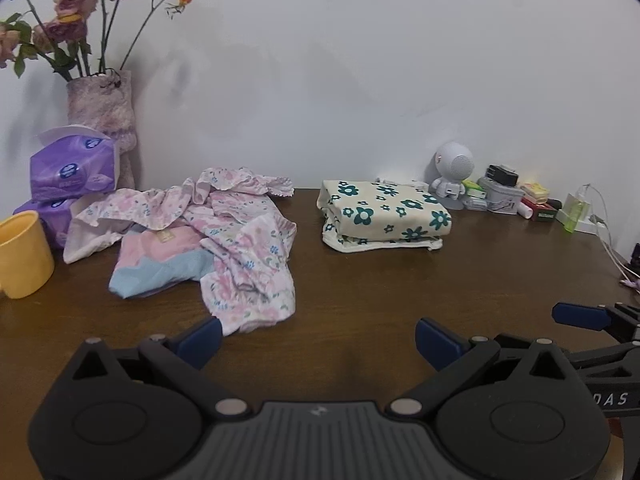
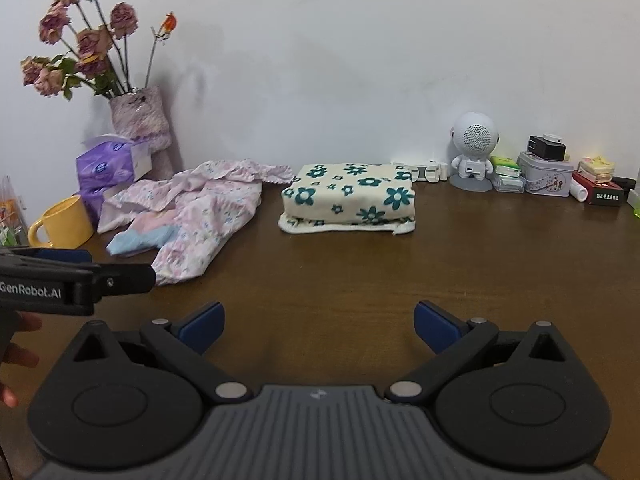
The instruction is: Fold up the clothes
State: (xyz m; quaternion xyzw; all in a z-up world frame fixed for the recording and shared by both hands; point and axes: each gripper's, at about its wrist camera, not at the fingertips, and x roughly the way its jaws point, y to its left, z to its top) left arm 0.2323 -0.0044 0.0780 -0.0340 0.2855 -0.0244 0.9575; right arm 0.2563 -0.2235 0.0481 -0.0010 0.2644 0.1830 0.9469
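The brown table [image 2: 320, 272] lies bare in front of both open grippers. At the left, a crumpled pink floral garment [image 1: 240, 240] sprawls toward the near edge, with a yellow mug [image 1: 22, 254] and tissue packs [image 1: 72, 172] beside it. A folded flowered cloth [image 2: 348, 198] sits mid-back. Small boxes [image 2: 544, 176] and a white speaker [image 2: 474, 152] crowd the far right against the wall.

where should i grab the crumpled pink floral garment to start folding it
Take the pink floral garment at its near hem, the corner hanging closest to the left gripper, coming low from the front. That edge lies flat and free on the table; further back it bunches over the pink and blue piece.
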